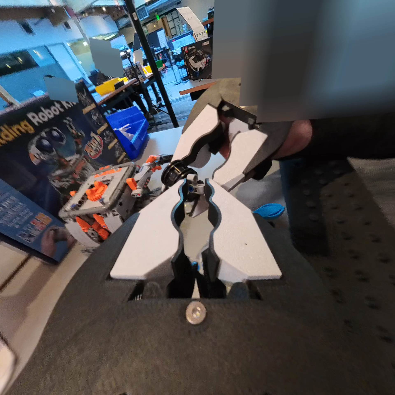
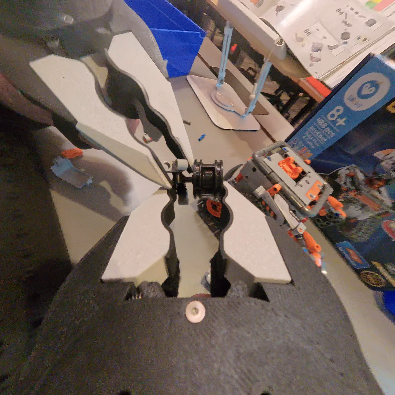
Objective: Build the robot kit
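Evidently, a small grey connector piece (image 1: 193,186) on a black axle is pinched at the tips of the left gripper (image 1: 195,185), while the black plastic wheel hub (image 2: 207,179) on that same axle is clamped between the tips of the right gripper (image 2: 202,190) — both jaws closed on the one small assembly, held above the pale tabletop (image 2: 85,213). Just beside it sits a grey-and-orange brick-built robot model (image 2: 292,181). The hold seems shallow, though blur obscures it; uneven pulling could let the hub slip free and drop.
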